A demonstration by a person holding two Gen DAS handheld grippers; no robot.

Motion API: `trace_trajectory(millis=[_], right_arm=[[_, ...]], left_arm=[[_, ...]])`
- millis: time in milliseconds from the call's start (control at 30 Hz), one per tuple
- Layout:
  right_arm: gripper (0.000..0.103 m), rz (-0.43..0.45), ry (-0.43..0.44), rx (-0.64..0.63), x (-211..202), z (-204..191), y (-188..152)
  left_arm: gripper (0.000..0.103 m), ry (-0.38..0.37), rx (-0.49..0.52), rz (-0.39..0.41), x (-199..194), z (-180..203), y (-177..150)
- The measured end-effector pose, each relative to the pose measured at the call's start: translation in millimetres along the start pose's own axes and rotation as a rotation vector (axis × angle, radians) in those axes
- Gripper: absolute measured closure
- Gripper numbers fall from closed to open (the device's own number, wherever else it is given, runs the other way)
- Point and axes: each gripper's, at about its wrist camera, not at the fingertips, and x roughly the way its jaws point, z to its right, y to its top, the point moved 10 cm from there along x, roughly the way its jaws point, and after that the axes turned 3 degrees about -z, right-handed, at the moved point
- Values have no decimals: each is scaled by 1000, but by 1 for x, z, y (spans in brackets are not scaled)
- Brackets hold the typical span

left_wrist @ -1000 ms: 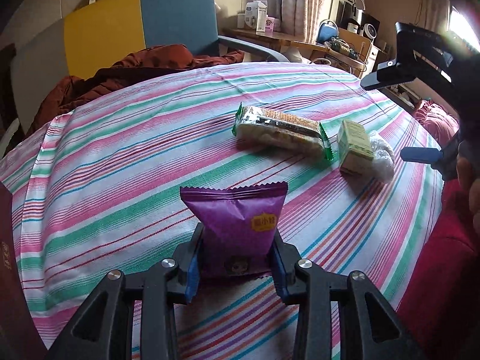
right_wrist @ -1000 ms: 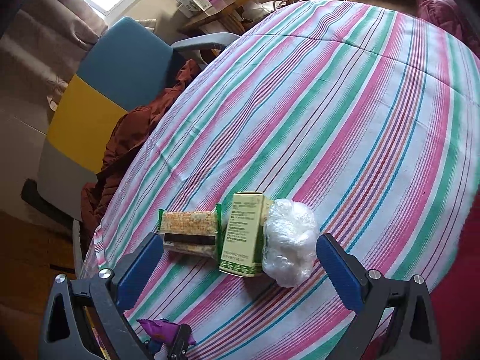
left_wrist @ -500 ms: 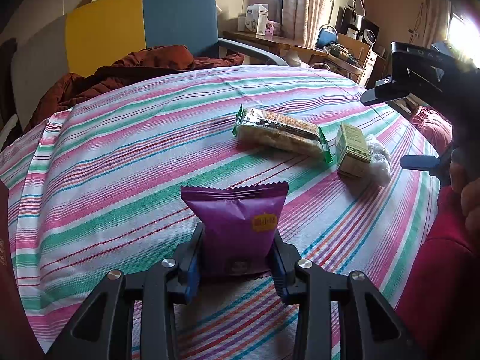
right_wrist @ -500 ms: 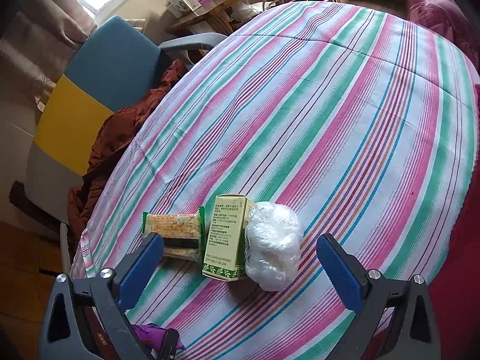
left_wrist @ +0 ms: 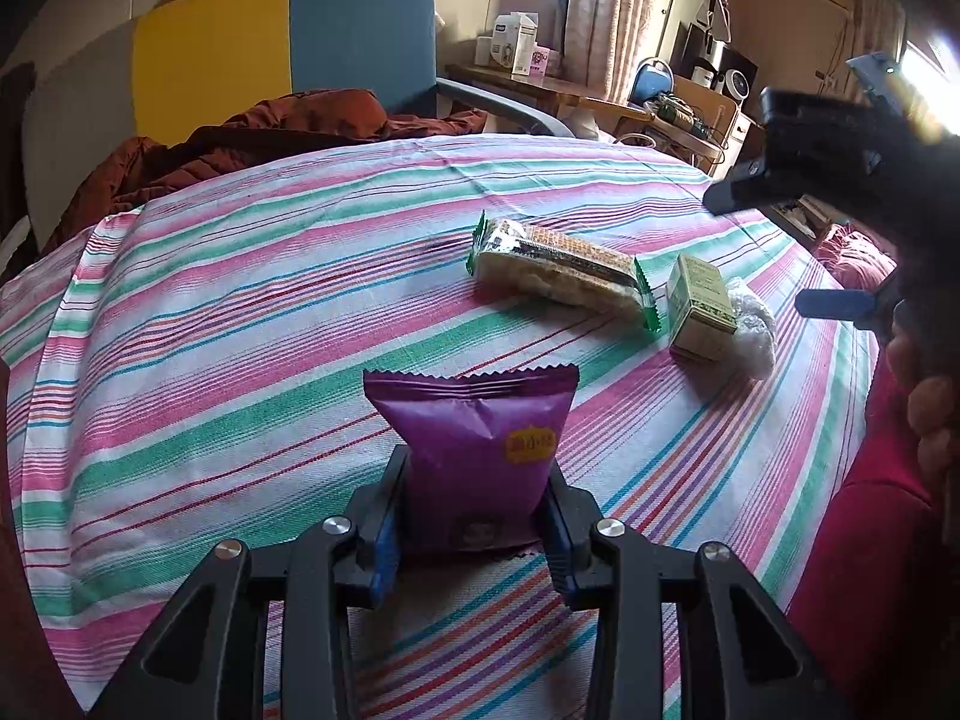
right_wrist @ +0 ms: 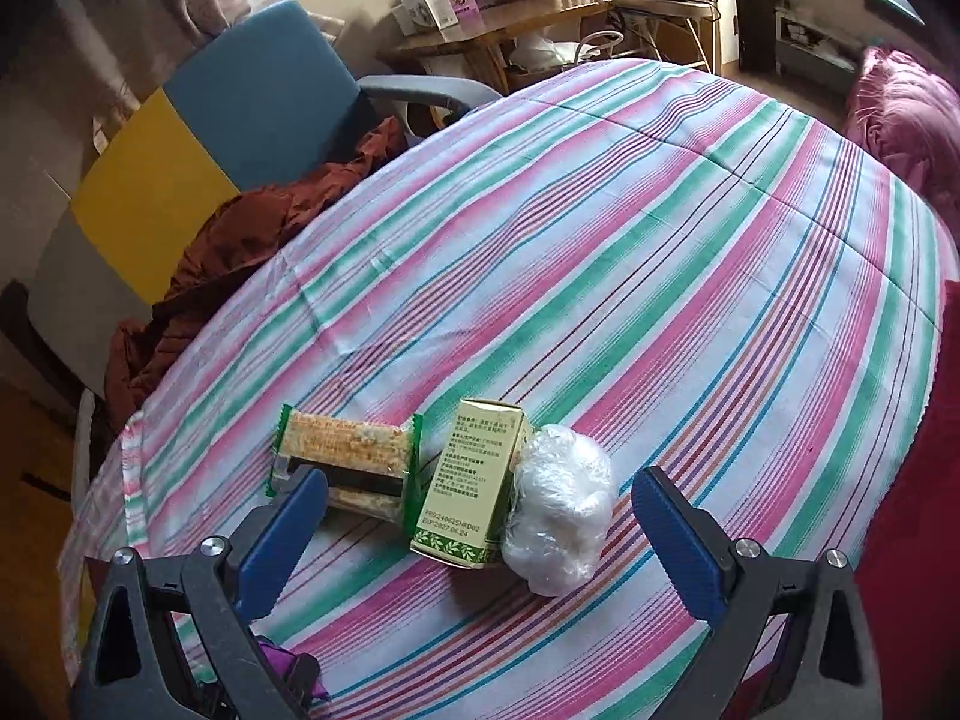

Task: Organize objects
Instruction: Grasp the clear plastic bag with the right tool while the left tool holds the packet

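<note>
My left gripper [left_wrist: 474, 510] is shut on a purple snack packet [left_wrist: 474, 450], held upright above the striped tablecloth [left_wrist: 240, 360]. Farther right on the cloth lie a green-edged cracker pack [left_wrist: 558, 270], a small green box [left_wrist: 699, 306] and a clear plastic wad [left_wrist: 750, 327] in a row. In the right wrist view, my right gripper [right_wrist: 480, 534] hangs open above the green box [right_wrist: 474, 480], with the cracker pack [right_wrist: 348, 462] by its left finger and the plastic wad [right_wrist: 558, 510] right of the box. A purple scrap of the packet [right_wrist: 282, 666] shows at the bottom left.
A blue and yellow chair [right_wrist: 198, 138] with a rust-brown jacket [right_wrist: 240, 240] stands behind the table. A cluttered wooden desk [right_wrist: 480, 36] sits farther back. A pink cushion [right_wrist: 906, 120] lies at the right. A hand [left_wrist: 930, 420] holds the right gripper.
The right gripper has come lower and closer over the box and plastic wad. The left gripper keeps hold of the purple packet and has drifted slightly.
</note>
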Motion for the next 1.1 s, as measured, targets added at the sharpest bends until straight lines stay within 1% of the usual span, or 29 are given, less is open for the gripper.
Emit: trace_trajectory(millis=[33,67,100,167,233,267,367,433,567,600,633,667,700,733,800,833,900,967,1033,1100], right_arm=[[10,-14,3,12,3,2,-1],[11,-20,-3,25,5,6,-1],[11,-17,-13,36,5,11,0],[17,0,-34,53,2,18,3],[27,8,-55,76,1,24,4],[30,12,-66,91,-1,29,4],[37,16,-141,102,-3,39,5],[45,-22,-170,91,4,40,-1],[45,-83,-213,76,16,44,-6],[46,-125,-211,60,25,42,-11],[45,-170,-170,59,34,36,-16],[47,-171,-162,48,35,34,-16],[52,-146,-169,36,32,33,-11],[63,-136,-171,37,30,34,-9],[65,-152,-148,48,32,35,-10],[66,-148,-149,34,31,32,-9],[66,-132,-151,14,29,29,-7],[66,-100,-134,24,23,30,-2],[66,-46,-79,29,12,25,6],[66,4,-43,5,2,17,13]], left_arm=[[64,-2,-2,1,0,0,0],[64,-4,-2,1,0,0,0],[64,-5,-3,2,0,0,0],[64,-8,-6,3,0,0,0],[64,-18,-12,4,0,-1,0],[64,-21,-15,4,0,-1,0],[63,-29,-21,4,0,-2,0],[63,-31,-21,5,1,-1,0],[63,-39,-28,5,2,-2,1],[63,-40,-28,5,2,-2,1],[63,-40,-29,6,1,-2,0],[63,-43,-30,6,1,-2,1],[63,-46,-33,7,1,-3,0],[63,-48,-34,7,1,-3,0],[63,-48,-34,8,1,-3,0],[63,-48,-34,8,1,-3,0],[63,-51,-36,8,1,-3,0],[63,-52,-37,8,1,-3,0],[63,-49,-33,6,0,-2,0],[65,-51,-32,2,0,-1,0]])
